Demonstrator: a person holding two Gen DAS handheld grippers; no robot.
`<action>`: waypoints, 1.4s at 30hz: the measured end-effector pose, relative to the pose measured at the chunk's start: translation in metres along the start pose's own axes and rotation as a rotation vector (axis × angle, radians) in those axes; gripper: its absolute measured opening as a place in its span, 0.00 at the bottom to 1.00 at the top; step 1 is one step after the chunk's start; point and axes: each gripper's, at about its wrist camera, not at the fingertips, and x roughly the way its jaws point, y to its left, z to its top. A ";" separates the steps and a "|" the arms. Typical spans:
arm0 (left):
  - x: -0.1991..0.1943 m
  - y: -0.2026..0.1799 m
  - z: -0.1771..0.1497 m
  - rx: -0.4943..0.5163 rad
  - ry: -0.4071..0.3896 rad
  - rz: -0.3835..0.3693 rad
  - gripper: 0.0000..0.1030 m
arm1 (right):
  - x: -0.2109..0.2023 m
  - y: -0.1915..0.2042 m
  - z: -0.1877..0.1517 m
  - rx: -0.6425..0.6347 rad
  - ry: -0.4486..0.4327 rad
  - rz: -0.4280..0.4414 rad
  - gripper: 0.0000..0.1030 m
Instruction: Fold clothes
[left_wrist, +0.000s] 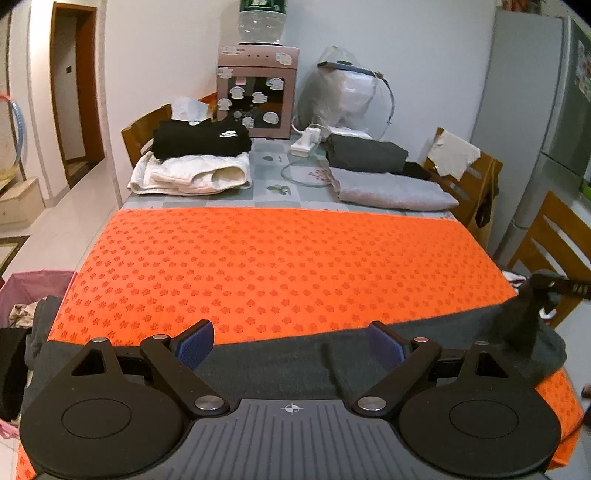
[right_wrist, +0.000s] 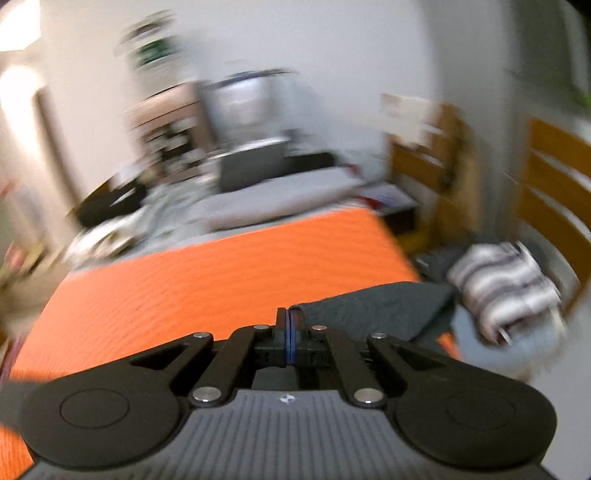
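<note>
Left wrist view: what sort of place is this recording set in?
Most likely a home dining area: a table with wooden dining chairs, a water dispenser against the wall, and a fridge at the right. Folded clothes sit stacked on the table.

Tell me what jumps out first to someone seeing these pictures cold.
The bright orange mat covering the near half of the table dominates. A dark grey garment lies along its near edge, under the wide-open left gripper, with the right gripper shut on one end. Behind, folded clothes sit in stacks: black on white far left, grey ones far right.
</note>
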 end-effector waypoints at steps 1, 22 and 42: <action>0.000 0.002 0.000 -0.007 0.001 0.002 0.88 | 0.003 0.017 0.000 -0.051 0.015 0.034 0.01; 0.033 -0.002 -0.017 -0.097 0.072 -0.101 0.77 | 0.005 0.100 -0.037 -0.310 0.329 0.286 0.31; 0.150 -0.038 -0.009 -0.623 0.426 -0.132 0.52 | -0.032 0.024 -0.057 -0.177 0.302 0.076 0.33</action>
